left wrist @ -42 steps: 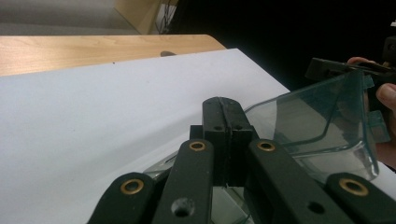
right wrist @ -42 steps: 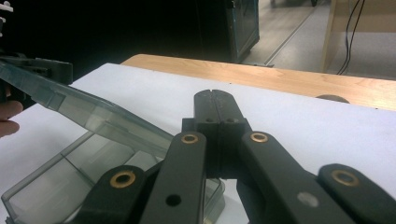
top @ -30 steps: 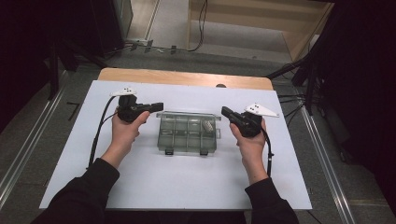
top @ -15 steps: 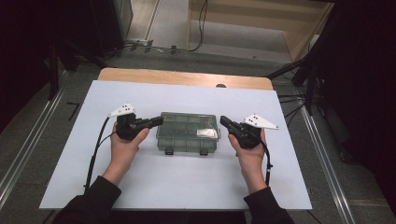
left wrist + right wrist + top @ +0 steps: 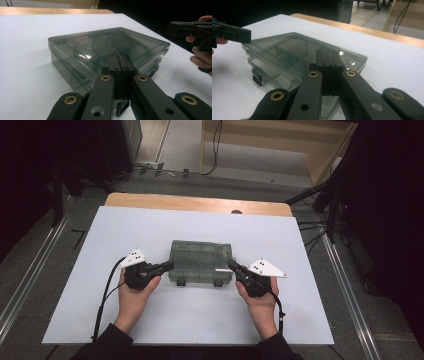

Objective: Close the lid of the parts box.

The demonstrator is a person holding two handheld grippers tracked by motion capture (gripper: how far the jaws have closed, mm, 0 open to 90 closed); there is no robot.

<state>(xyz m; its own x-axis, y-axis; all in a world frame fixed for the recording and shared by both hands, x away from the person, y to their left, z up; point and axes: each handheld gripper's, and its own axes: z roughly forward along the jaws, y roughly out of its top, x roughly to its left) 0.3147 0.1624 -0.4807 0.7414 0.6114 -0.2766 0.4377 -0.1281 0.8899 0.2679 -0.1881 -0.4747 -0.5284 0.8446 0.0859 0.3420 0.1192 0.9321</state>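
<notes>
A smoky see-through plastic compartment box [image 5: 202, 259] lies with its lid down in the middle of the white tabletop [image 5: 150, 230]. My left gripper [image 5: 170, 265] is shut with nothing between its jaws, its tip at the box's left end near the front corner. The right gripper [image 5: 231, 263] is also shut and empty, its tip at the box's right end. In the left gripper view the closed jaws [image 5: 122, 56] point over a corner of the box [image 5: 95, 45]. In the right gripper view the jaws [image 5: 329, 52] do the same over the box [image 5: 279, 52]. Whether either tip touches the box I cannot tell.
Two dark latches [image 5: 181, 281] stick out of the box's near side. A wooden strip [image 5: 200, 204] borders the far edge of the tabletop. Metal rails [image 5: 30, 270] run along both sides, and cables lie on the floor behind [image 5: 215, 150].
Both hands have drawn back toward the near side, sliding from the box's far corners to its front corners. The box has stayed in place.
</notes>
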